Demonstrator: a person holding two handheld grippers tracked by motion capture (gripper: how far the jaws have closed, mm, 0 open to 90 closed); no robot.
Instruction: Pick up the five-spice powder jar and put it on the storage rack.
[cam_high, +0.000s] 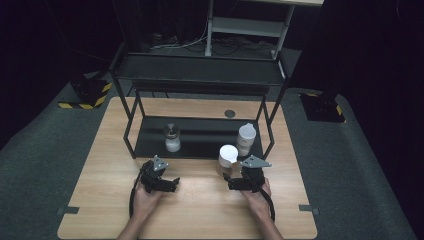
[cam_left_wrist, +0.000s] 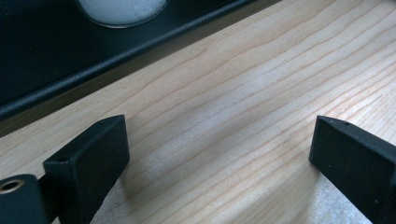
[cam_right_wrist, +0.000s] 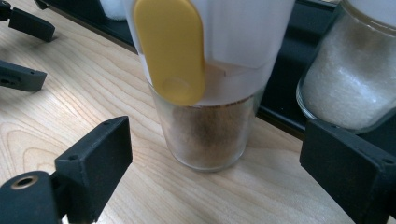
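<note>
Both hands are resting low on the worktop (cam_high: 200, 210). The left gripper (cam_high: 172, 183) is sitting with its jaws spread wide over bare wood, nothing between them. The right gripper (cam_high: 229, 183) is pointing at the spice jar (cam_right_wrist: 205, 126), jaws wide apart, one on each side of the glass and not touching it. That jar is standing upright on the worktop just in front of the rack (cam_high: 197, 150), brown powder inside, white cap with a yellow flap. Behind it, on the rack's bottom shelf, a white-capped jar (cam_high: 246, 140) of white grains is standing. Further left on the shelf a small shaker (cam_high: 172, 138) is standing.
</note>
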